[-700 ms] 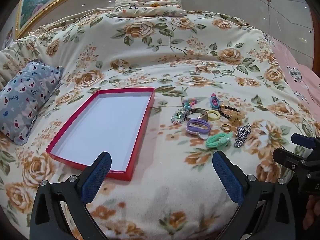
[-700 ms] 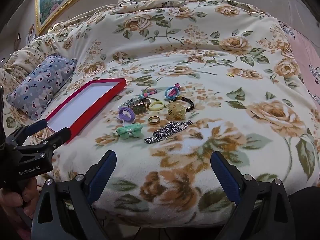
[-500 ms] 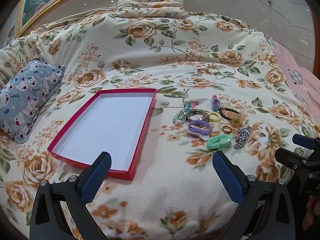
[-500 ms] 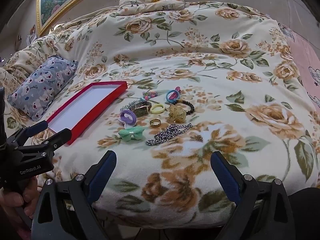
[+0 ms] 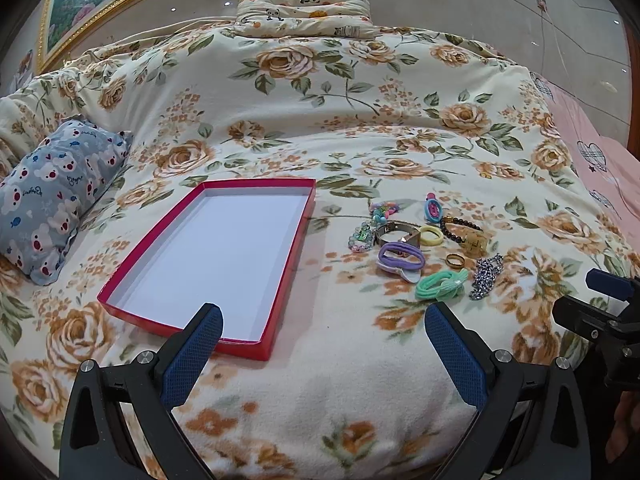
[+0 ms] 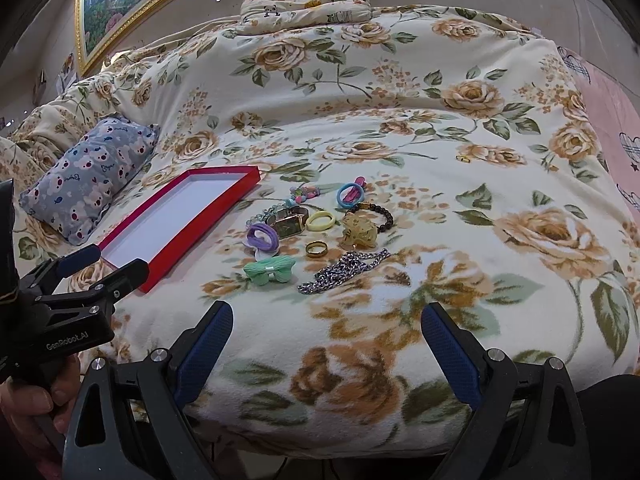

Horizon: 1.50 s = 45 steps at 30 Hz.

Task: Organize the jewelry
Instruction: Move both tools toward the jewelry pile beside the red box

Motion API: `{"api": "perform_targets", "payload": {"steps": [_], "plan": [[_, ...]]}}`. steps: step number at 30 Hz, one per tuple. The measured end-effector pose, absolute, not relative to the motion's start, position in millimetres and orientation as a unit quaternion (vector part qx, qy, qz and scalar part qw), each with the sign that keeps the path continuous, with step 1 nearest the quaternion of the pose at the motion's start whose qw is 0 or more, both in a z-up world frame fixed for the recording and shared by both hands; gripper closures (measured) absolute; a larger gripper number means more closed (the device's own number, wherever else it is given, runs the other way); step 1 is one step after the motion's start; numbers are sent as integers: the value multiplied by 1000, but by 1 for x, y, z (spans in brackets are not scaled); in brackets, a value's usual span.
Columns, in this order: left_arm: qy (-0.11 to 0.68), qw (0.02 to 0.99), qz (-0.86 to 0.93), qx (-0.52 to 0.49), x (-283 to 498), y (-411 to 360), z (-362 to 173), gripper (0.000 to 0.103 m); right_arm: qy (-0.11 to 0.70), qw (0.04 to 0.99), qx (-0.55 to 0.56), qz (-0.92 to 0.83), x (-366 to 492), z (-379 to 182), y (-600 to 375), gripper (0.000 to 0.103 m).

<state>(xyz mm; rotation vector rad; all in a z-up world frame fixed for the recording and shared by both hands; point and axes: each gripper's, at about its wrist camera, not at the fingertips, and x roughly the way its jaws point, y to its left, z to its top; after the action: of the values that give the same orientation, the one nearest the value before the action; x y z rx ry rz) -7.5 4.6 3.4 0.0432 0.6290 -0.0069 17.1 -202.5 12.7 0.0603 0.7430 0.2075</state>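
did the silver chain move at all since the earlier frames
No. The silver chain lies in the same spot just right of the green bow and below the gold ring; only the camera view shifted slightly.

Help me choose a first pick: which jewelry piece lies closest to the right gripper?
The silver chain: it lies at the near edge of the cluster, just ahead of the right gripper. The mint bow hair tie sits slightly further left.
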Motion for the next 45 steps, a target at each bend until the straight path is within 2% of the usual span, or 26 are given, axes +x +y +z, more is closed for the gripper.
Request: {"api": "perform_targets", "payload": {"steps": [45], "plan": [[324,946,-12,20,3,1,-3,1,363,924,43,111,18,11,-199,7]]}}
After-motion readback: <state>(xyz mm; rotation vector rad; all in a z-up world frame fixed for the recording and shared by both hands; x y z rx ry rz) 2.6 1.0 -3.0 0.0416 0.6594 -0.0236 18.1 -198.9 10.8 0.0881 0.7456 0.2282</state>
